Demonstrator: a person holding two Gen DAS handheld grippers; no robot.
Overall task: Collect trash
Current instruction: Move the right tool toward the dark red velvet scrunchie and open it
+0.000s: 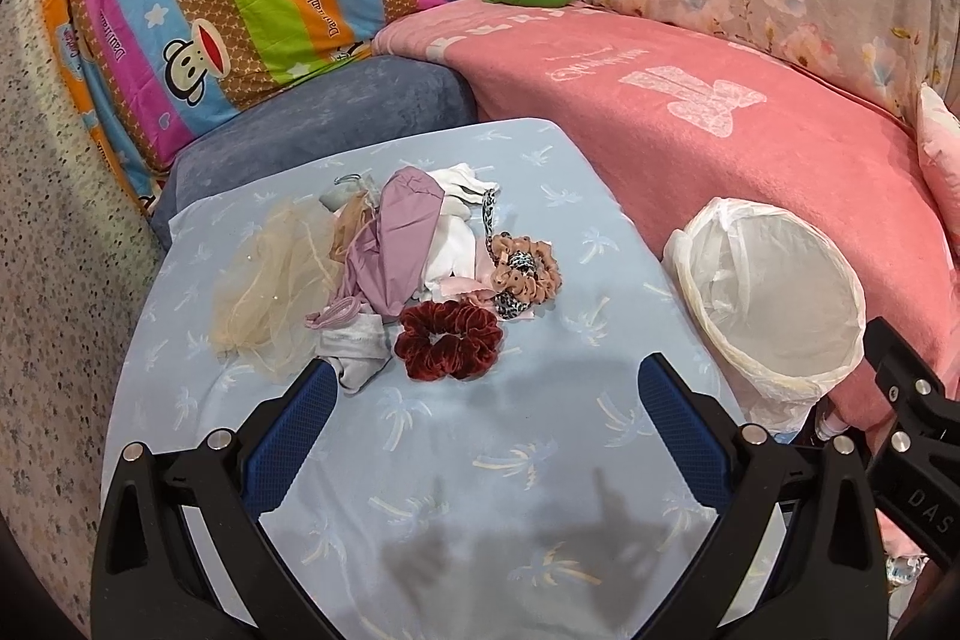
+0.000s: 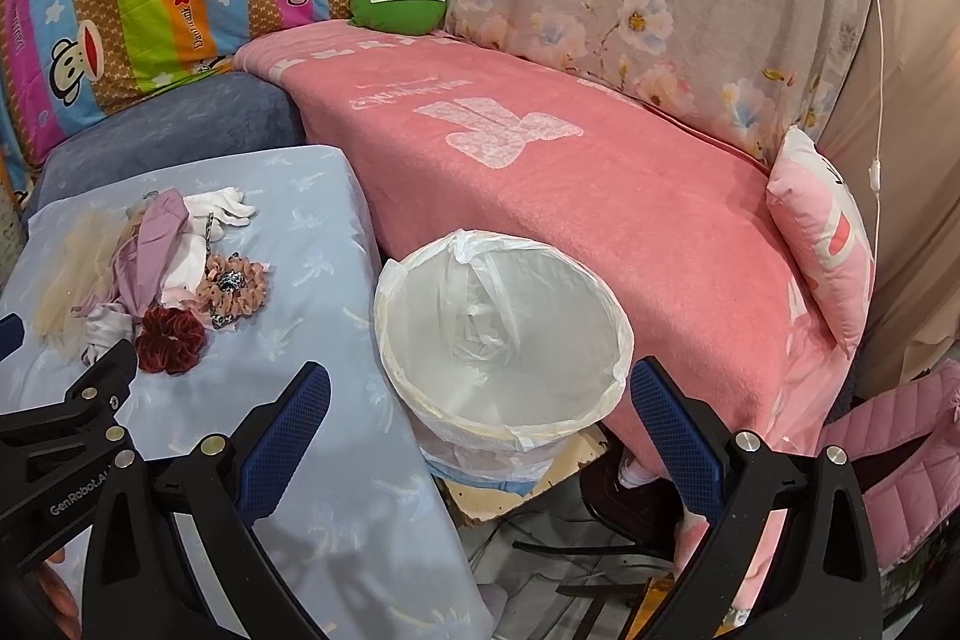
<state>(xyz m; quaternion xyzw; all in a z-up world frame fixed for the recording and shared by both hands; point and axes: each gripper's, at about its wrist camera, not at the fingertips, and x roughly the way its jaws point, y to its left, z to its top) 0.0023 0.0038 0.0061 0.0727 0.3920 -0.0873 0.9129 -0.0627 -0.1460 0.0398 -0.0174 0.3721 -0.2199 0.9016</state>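
Surface: we work over a blue cloth beside a pink blanket.
Left gripper: fingers apart, empty.
Right gripper: fingers apart, empty.
Red scrunchie: nearest us, touching the pile; we may drag neighbours along.
Bin: liner loose, it may catch.

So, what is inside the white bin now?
Inside the bin only its white plastic liner shows, crumpled at the bottom. Anything under its folds is hidden.

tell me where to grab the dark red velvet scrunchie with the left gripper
Pinch the near arc of the dark red velvet scrunchie from above with the left gripper. It lies flat, and that side faces bare blue cloth, away from the pile.
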